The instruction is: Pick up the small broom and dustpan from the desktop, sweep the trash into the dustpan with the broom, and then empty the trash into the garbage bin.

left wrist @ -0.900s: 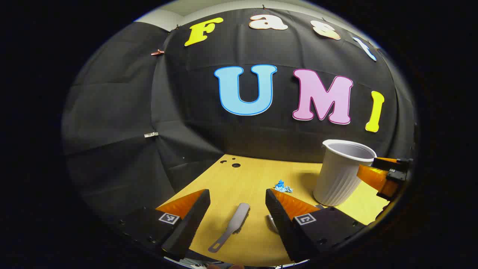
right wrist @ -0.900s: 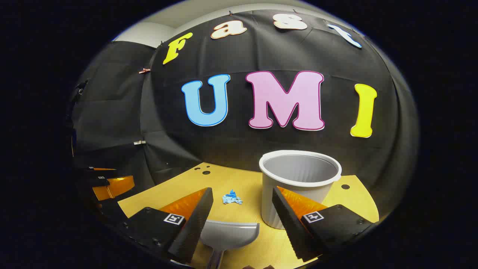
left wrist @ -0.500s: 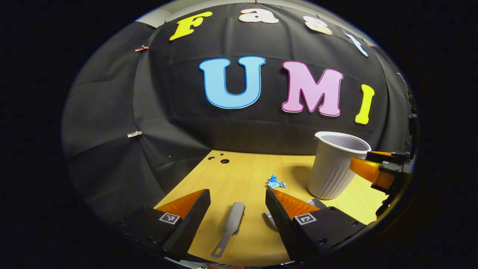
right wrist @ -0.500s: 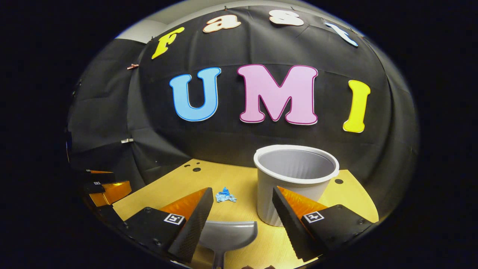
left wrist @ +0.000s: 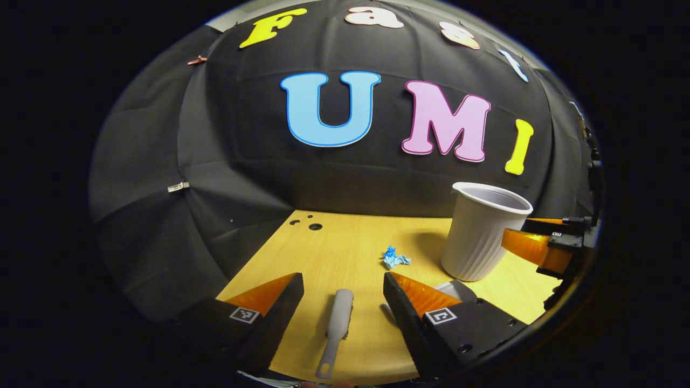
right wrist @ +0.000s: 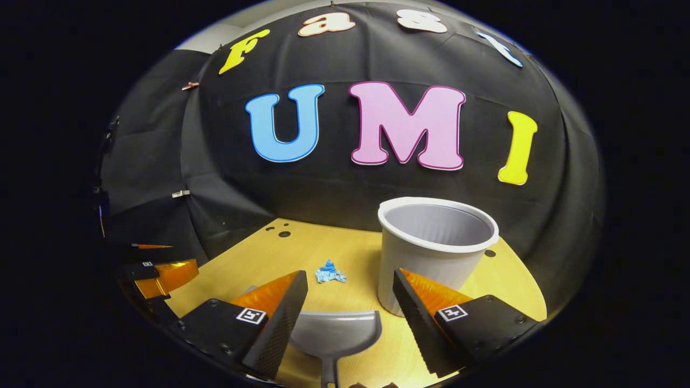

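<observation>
Two claws, both spread apart and empty: my left claw (left wrist: 343, 302) frames the broom (left wrist: 336, 325) lying lengthwise at bottom centre, my right claw (right wrist: 350, 307) frames the dustpan (right wrist: 335, 334), handle toward me.

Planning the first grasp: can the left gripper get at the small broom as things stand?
Probably yes. The left gripper is open, with the broom lying flat on the desktop between its fingers, and nothing lies in between.
</observation>
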`<action>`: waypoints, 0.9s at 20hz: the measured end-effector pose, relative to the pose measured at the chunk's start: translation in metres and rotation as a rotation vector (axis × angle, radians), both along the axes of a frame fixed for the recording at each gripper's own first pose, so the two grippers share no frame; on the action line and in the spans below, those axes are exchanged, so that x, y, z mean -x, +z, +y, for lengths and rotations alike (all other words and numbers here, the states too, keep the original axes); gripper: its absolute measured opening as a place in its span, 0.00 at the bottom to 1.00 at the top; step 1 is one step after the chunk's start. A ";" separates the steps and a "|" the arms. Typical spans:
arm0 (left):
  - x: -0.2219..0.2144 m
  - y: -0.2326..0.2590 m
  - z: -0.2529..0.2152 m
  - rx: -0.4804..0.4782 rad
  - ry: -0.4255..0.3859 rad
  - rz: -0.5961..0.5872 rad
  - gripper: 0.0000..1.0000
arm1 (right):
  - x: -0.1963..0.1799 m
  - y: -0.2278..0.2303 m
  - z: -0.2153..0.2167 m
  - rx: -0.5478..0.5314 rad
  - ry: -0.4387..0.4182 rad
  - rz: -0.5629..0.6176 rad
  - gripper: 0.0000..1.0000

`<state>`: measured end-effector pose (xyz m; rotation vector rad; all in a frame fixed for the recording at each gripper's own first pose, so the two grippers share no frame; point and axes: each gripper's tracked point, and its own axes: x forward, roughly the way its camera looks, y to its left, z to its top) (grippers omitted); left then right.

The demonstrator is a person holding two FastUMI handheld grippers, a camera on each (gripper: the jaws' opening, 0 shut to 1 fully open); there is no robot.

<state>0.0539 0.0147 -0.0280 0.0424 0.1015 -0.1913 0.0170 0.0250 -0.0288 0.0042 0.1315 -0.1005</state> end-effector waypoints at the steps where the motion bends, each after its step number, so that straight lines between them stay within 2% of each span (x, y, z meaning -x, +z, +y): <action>1: -0.002 -0.010 0.003 -0.013 0.002 0.038 0.96 | -0.001 -0.003 0.002 -0.001 0.004 0.009 0.99; 5: -0.006 -0.044 0.012 -0.059 -0.007 0.152 0.96 | -0.005 -0.009 0.007 -0.006 0.008 0.036 0.99; 7: -0.007 -0.063 0.015 -0.073 -0.014 0.211 0.92 | -0.006 -0.014 0.006 -0.015 0.006 0.054 0.99; 8: -0.007 -0.072 0.014 -0.076 -0.019 0.241 0.96 | -0.007 -0.018 0.006 -0.019 0.006 0.067 0.99; 18: -0.013 -0.169 0.027 -0.123 -0.024 0.567 0.96 | 0.002 -0.045 0.003 -0.051 -0.006 0.163 0.99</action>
